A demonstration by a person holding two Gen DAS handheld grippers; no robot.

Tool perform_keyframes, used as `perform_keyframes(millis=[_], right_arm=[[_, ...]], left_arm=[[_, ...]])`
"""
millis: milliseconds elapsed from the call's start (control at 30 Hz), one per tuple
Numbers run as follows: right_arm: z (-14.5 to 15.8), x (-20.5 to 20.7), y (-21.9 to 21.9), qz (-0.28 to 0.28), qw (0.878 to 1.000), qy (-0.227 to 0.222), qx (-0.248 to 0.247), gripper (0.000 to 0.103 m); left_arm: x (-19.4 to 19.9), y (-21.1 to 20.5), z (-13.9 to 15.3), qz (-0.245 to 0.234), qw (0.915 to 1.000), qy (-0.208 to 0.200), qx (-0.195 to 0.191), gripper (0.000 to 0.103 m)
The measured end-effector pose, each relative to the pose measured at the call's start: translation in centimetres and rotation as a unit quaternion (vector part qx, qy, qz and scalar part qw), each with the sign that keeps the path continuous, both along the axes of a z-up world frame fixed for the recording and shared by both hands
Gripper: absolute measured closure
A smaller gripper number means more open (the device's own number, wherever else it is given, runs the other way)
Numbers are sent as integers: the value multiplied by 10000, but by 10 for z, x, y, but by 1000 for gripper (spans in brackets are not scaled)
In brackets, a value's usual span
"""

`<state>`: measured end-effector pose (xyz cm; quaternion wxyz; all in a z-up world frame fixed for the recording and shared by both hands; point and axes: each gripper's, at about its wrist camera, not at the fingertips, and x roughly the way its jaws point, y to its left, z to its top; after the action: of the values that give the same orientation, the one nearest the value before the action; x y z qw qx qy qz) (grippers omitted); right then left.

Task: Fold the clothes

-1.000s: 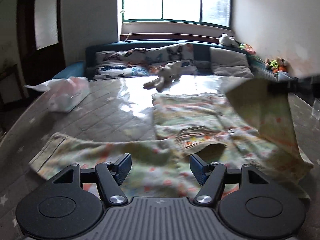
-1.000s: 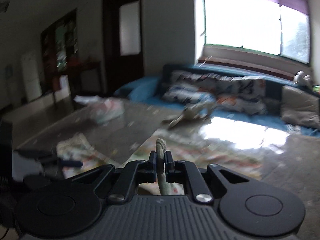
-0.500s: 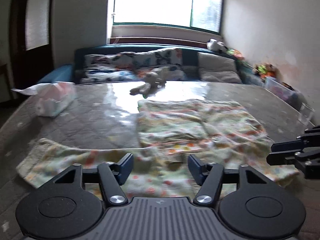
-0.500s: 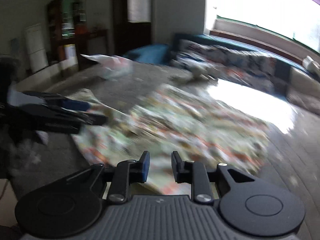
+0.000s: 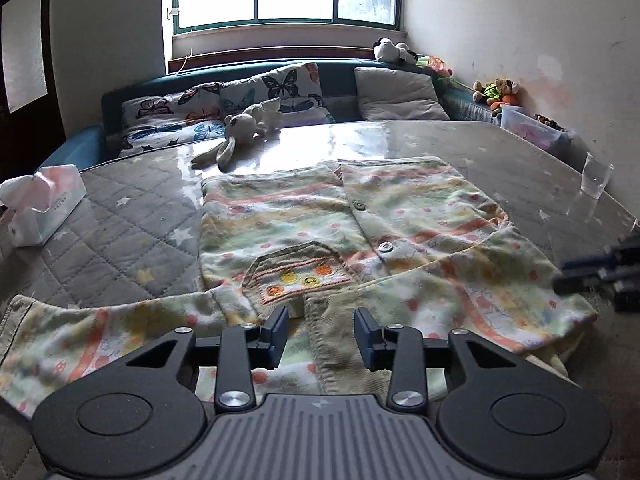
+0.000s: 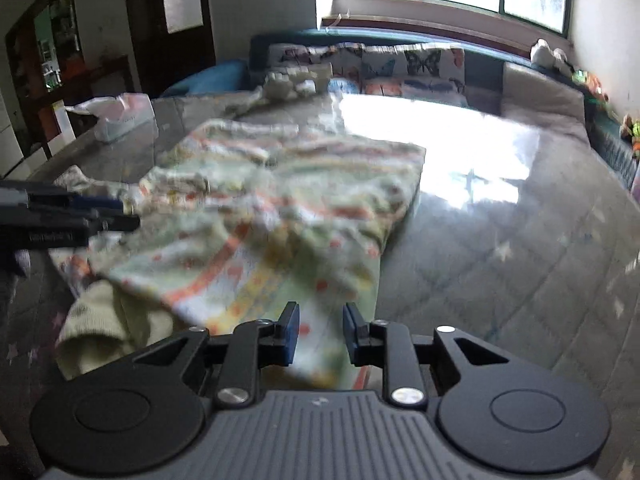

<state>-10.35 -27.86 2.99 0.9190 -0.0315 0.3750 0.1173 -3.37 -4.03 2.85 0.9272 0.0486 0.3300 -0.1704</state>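
Observation:
A pale green patterned child's shirt (image 5: 320,216) with buttons and a chest pocket lies on the grey quilted bed. Its right sleeve is folded across the front; its left sleeve (image 5: 80,332) stretches out flat to the left. My left gripper (image 5: 322,334) is open and empty, low over the collar edge. My right gripper (image 6: 318,334) is open and empty over the folded sleeve of the shirt (image 6: 280,216). It also shows at the right edge of the left wrist view (image 5: 600,276). The left gripper shows at the left edge of the right wrist view (image 6: 68,216).
A tissue pack (image 5: 40,208) sits at the left of the bed. A plush rabbit (image 5: 240,128) and butterfly pillows (image 5: 224,104) lie at the far end. A clear cup (image 5: 596,176) and toys (image 5: 496,92) stand along the right wall.
My right gripper carried the right sleeve across the shirt, let it go and opened. The sleeve now lies folded on the shirt. My left gripper stayed open and shifted slightly.

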Motion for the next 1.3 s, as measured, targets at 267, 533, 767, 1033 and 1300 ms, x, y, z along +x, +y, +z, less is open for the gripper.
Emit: perform_keyframes(millis=[267, 533, 767, 1033, 1300], right_arm=[[-8, 56, 5, 4, 9998, -57, -166, 79], [-10, 49, 5, 33, 9999, -83, -118, 73], [-12, 38, 17, 136, 9994, -63, -302, 66], [4, 18, 64, 951, 9953, -187, -43, 65], [-13, 7, 105, 1425, 9896, -5, -207, 65]], left_arm=[[11, -12, -10, -153, 9998, 159, 31, 81], [16, -9, -17, -144, 9996, 254, 7, 85], [10, 19, -7, 268, 9992, 252, -157, 82], [-6, 80, 11, 1259, 9920, -15, -64, 51], [-18, 154, 5, 2612, 9652, 82, 17, 50]])
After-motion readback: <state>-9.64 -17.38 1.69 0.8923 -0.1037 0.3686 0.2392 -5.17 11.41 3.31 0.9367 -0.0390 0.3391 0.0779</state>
